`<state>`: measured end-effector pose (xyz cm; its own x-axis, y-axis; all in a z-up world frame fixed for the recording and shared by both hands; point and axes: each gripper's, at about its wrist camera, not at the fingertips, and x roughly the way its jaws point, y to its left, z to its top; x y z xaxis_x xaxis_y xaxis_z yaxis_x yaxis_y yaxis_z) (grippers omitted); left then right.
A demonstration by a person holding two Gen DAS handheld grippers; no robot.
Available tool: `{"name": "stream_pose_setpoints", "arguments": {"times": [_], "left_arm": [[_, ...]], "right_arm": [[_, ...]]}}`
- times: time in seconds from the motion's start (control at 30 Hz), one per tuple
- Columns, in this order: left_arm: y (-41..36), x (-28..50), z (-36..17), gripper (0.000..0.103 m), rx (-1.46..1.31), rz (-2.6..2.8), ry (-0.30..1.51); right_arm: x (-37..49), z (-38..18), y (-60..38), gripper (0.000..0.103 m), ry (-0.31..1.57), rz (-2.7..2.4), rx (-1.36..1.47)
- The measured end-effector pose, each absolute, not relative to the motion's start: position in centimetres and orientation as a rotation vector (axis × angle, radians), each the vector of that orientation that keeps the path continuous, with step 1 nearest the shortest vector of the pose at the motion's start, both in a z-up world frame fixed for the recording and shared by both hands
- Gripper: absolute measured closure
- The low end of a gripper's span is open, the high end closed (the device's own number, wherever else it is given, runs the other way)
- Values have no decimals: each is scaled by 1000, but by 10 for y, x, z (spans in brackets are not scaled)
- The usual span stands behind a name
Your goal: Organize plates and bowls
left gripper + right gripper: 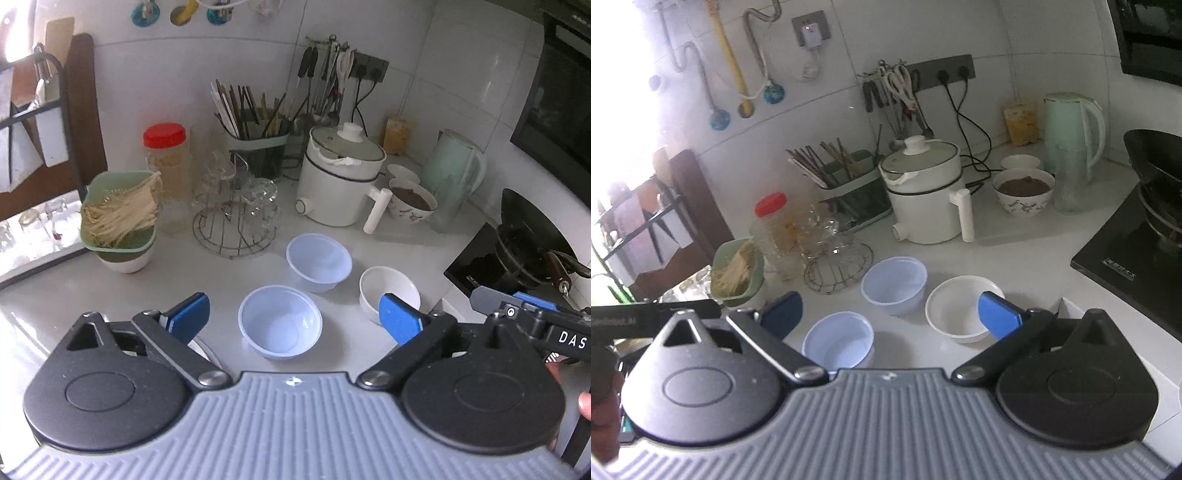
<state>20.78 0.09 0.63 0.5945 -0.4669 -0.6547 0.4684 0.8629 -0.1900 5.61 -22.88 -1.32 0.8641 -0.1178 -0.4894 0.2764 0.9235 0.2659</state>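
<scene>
Two pale blue plastic bowls stand on the white counter: a near one [279, 322] [837, 341] and a far one [318, 263] [894, 284]. A white ceramic bowl [384, 286] [955, 314] sits to their right. My left gripper [295, 317] is open and empty, above the counter, with the near blue bowl between its fingers. My right gripper [892, 314] is open and empty, its right fingertip over the white bowl. A white plate edge [201, 349] shows under my left finger.
Behind stand a wire glass rack [236, 218], a red-lidded jar [166, 166], a green basket of noodles [120, 214], a white electric pot [340, 181], a filled bowl [412, 201], a kettle [456, 166] and a chopstick holder [258, 147]. A stove with a wok [1145, 221] is right.
</scene>
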Motion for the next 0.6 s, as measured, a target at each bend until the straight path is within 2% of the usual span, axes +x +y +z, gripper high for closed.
{"name": "stream_pose_setpoints", "arguments": {"times": [0.6], "left_arm": [[-52,291,-19,3,-11,-534,847]], "right_arm": [[128,-40,-269,0,588,-234,382]]}}
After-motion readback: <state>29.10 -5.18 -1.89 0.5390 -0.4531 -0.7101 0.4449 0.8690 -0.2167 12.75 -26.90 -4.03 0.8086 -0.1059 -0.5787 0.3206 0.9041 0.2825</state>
